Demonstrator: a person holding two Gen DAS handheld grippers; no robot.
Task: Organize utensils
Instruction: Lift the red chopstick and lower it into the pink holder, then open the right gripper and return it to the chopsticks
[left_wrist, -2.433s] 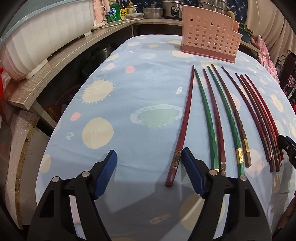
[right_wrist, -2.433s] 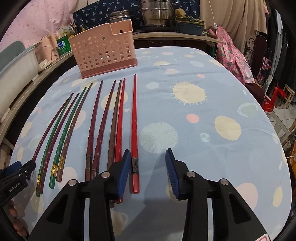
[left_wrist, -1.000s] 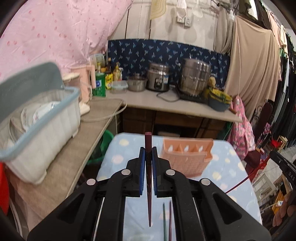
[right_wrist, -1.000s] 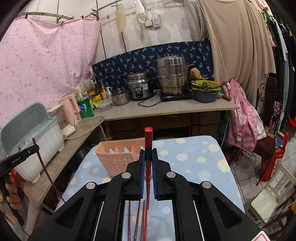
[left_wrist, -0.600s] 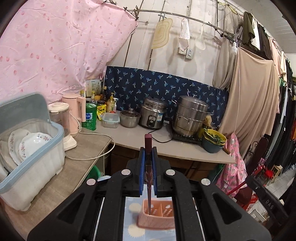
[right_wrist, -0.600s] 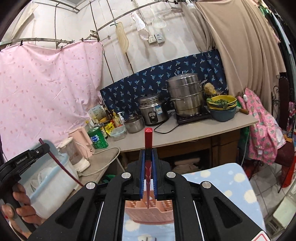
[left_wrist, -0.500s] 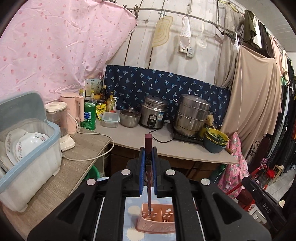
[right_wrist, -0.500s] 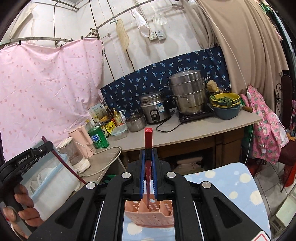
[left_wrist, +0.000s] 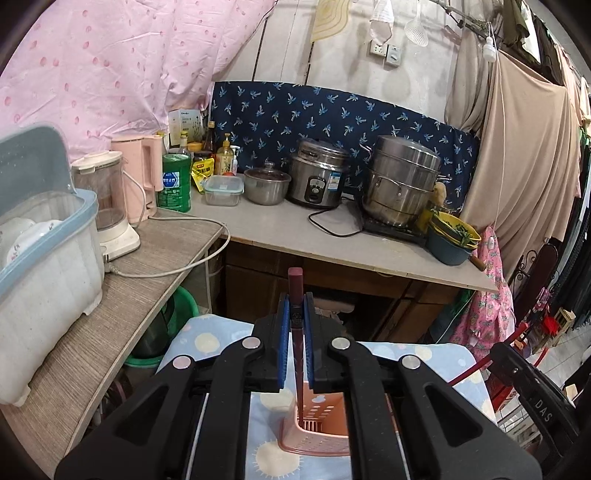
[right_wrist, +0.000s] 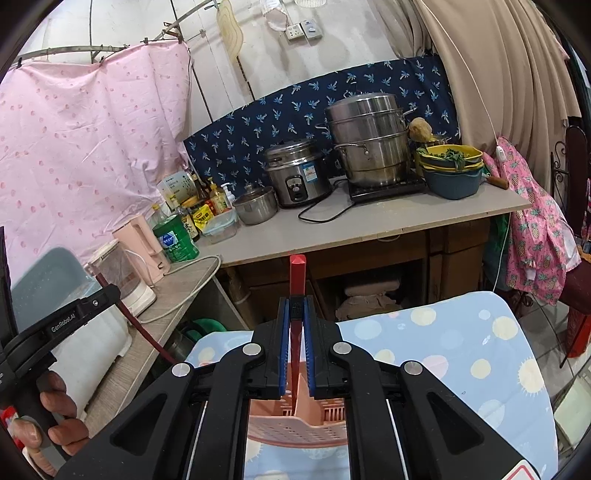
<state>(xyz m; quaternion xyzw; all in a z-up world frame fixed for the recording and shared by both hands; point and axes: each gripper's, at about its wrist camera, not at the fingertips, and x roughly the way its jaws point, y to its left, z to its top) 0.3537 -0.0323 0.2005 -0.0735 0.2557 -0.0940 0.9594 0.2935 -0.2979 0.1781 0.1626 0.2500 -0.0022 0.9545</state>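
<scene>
My left gripper (left_wrist: 295, 325) is shut on a dark red chopstick (left_wrist: 295, 288) held upright, its tip reaching down into the pink perforated utensil holder (left_wrist: 317, 439) on the blue patterned tablecloth (left_wrist: 210, 339). My right gripper (right_wrist: 295, 325) is shut on a bright red chopstick (right_wrist: 296, 277), also upright, its tip just above or inside the same holder (right_wrist: 295, 432). The left gripper with its chopstick shows at the left edge of the right wrist view (right_wrist: 62, 317). The other chopsticks on the table are hidden.
A counter (left_wrist: 369, 247) behind the table carries a rice cooker (left_wrist: 317, 177), a steel steamer pot (left_wrist: 400, 181) and bowls. A side shelf (left_wrist: 129, 295) at left holds a dish bin (left_wrist: 44, 240), a blender and a kettle. Clothes hang at right.
Both grippers have moved closer over the pink holder and lowered; the chopstick tips now sit at or inside its top opening. Earlier, both had picked chopsticks up off the table.
</scene>
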